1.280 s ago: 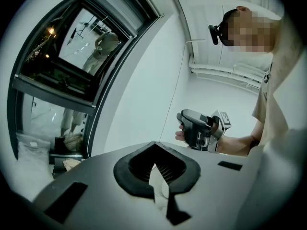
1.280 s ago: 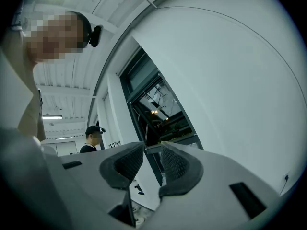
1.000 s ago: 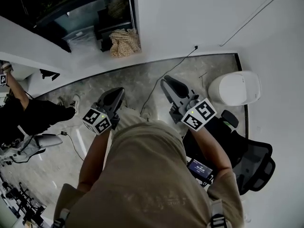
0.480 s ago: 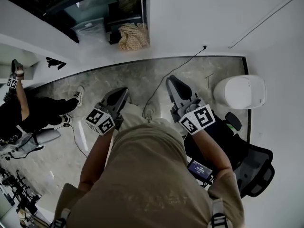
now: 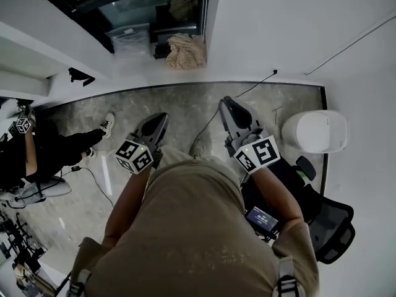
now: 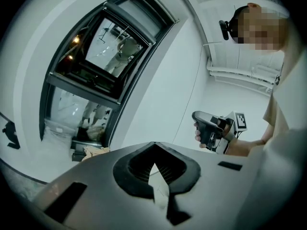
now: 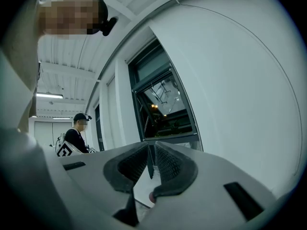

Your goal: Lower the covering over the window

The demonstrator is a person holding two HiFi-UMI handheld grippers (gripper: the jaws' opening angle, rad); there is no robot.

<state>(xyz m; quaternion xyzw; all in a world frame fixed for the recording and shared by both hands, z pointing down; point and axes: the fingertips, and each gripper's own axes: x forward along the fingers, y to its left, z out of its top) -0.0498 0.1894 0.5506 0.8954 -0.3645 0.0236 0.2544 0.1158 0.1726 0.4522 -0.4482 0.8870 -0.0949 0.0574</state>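
Window (image 5: 145, 8) shifted rightward; bare floor (image 5: 179, 104) lies before it.

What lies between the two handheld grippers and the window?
The head view shows it: a stretch of grey floor crossed by a thin black cable, then a crumpled beige cloth lying at the foot of the window.

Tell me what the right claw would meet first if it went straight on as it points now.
Probably the window, near its lower left corner; depth is unclear. The right claw, its jaws just closing, holds nothing.
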